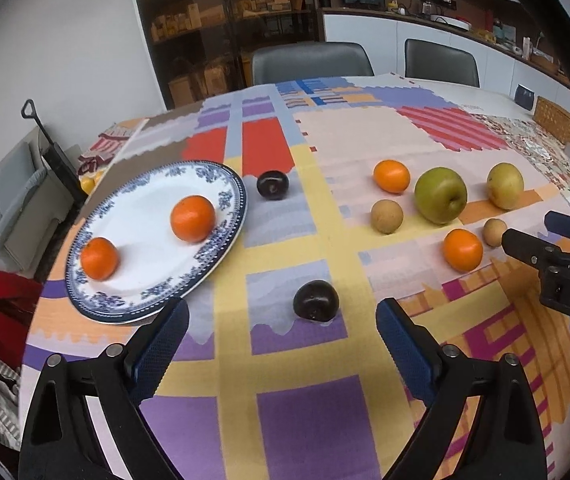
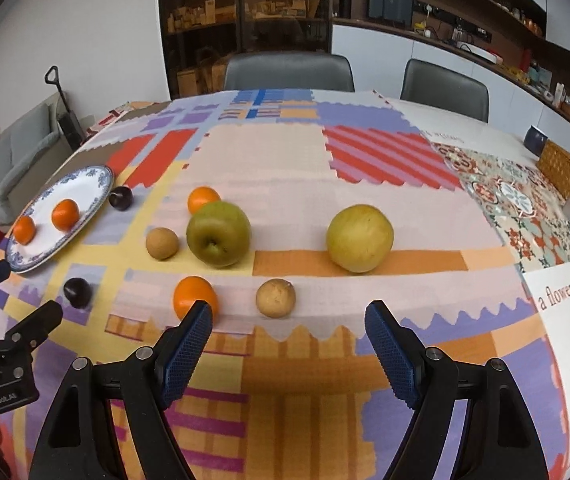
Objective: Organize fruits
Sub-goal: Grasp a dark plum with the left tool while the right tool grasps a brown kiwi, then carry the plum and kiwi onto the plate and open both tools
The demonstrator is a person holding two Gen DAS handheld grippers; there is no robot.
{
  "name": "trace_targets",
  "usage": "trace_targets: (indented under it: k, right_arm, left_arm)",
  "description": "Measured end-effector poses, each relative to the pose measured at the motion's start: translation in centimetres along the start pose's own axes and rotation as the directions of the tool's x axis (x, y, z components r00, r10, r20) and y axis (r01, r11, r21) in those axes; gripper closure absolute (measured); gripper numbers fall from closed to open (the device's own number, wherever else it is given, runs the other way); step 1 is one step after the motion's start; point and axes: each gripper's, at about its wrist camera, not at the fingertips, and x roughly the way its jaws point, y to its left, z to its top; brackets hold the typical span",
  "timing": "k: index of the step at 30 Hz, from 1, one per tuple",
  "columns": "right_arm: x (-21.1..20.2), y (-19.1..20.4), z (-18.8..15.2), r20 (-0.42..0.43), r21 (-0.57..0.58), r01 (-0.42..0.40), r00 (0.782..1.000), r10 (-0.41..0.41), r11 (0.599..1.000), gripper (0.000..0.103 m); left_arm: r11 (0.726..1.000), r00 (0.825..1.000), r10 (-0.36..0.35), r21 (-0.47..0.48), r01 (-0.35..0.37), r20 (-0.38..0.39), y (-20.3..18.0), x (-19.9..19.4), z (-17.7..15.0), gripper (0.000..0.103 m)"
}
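Nearest, the left gripper (image 1: 281, 320) hangs over the table (image 1: 305, 420) with its blue-padded fingers (image 1: 161, 344) spread wide and nothing between them. Just beyond its fingertips, toward the plate (image 1: 141, 308), lies a dark plum (image 1: 316, 301) on the patchwork cloth. The right gripper (image 2: 289, 320) is likewise released, fingers (image 2: 391, 354) apart and empty; a small brown fruit (image 2: 276, 298) sits just past the gap, and an orange (image 2: 193, 294) lies partly behind the left finger's tip.

Farther out, to the right of the plate, stand a second small brown fruit (image 2: 162, 243), a green apple (image 2: 218, 235) and a yellow-green apple (image 2: 359, 238), with another orange (image 2: 202, 199) behind the green apple. A second dark plum (image 1: 272, 185) rests just beside the plate's far rim.

The plate itself, white with a blue floral border, sits at the table's left edge and carries two oranges: the nearer one (image 1: 99, 258) and the farther one (image 1: 192, 218), apart from each other.

Beyond the table stand two grey chairs (image 2: 289, 70).
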Motion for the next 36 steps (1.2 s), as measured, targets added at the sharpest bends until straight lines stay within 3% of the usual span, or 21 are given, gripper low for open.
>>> trace_targets:
  k: [17,24,36]
  right_arm:
    - [3.3,0.2,0.1,-0.061,-0.021,-0.048,0.997,0.047,0.999,0.061]
    - [3.7,0.5,0.3,-0.061,-0.044,-0.07,0.996,0.068,0.997,0.073]
    - [1.7,0.9,0.6,-0.017,-0.069,-0.089,0.996,0.088,0.994,0.075]
  left_arm:
    - [0.996,0.991,-0.088,-0.038,0.084,-0.102,-0.4,3.3,0.1,0.06]
    - [0.993,0.988,-0.116,-0.038,0.113,-0.105,-0.6,3.4,0.3,0.074]
    - [0.993,0.992,-0.114,-0.016,0.113,-0.06,-0.7,1.4,0.6,0.075]
